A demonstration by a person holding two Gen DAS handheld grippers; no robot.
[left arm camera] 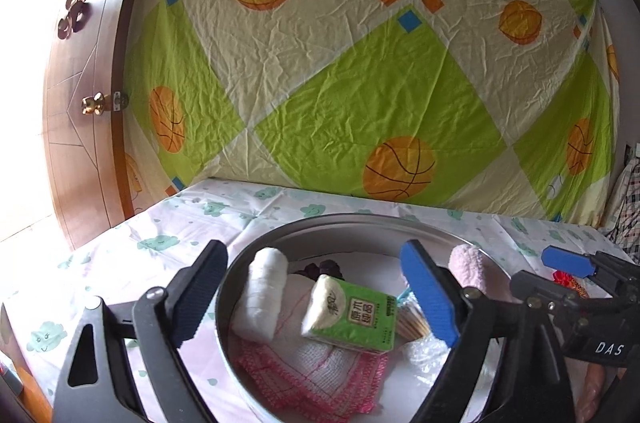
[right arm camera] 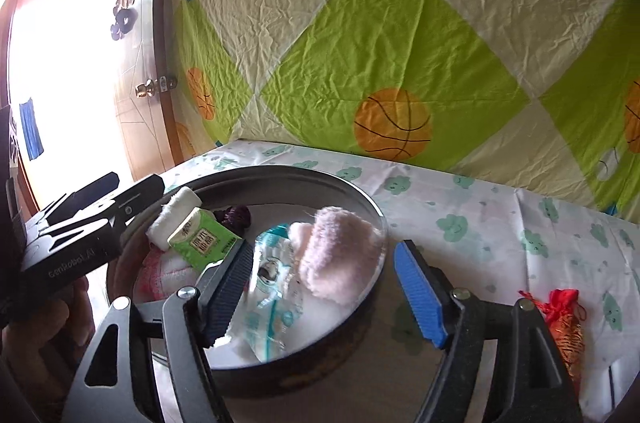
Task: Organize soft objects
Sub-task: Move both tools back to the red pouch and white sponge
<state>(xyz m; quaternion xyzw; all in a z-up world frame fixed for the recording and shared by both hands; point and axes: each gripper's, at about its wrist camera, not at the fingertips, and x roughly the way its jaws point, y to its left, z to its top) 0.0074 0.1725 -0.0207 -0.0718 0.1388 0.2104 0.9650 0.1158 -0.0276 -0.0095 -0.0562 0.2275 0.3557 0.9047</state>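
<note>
A round metal tray point(left arm camera: 236, 275) sits on the counter point(left arm camera: 132, 235), which is covered by a white cloth printed with green clouds. Inside the tray lies a green tissue pack point(left arm camera: 352, 315), soft-cornered with white ends and printed characters on top. It rests tilted on a white knitted cloth with pink edging point(left arm camera: 320, 367) near the tray's middle, its long axis running from the tray's left-rear toward its right-front.

Just left of the pack, a white rolled towel point(left arm camera: 262, 293) lies with its length running front to back. A fluffy pink roll point(right arm camera: 340, 255) leans against the tray's right rim, and a clear plastic packet with teal print point(right arm camera: 272, 287) lies in front of it. A dark purple item point(right arm camera: 236, 215) sits toward the tray's rear. Outside the tray to the right, a red and orange pouch point(right arm camera: 564, 319) lies on the counter.

The left hand-held gripper point(left arm camera: 316, 299) hangs over the tray with its jaws spread wide, the pack lying loose between them, untouched. The right hand-held gripper point(right arm camera: 324, 295) is also spread, straddling the tray's right rim and pressing on nothing.
</note>
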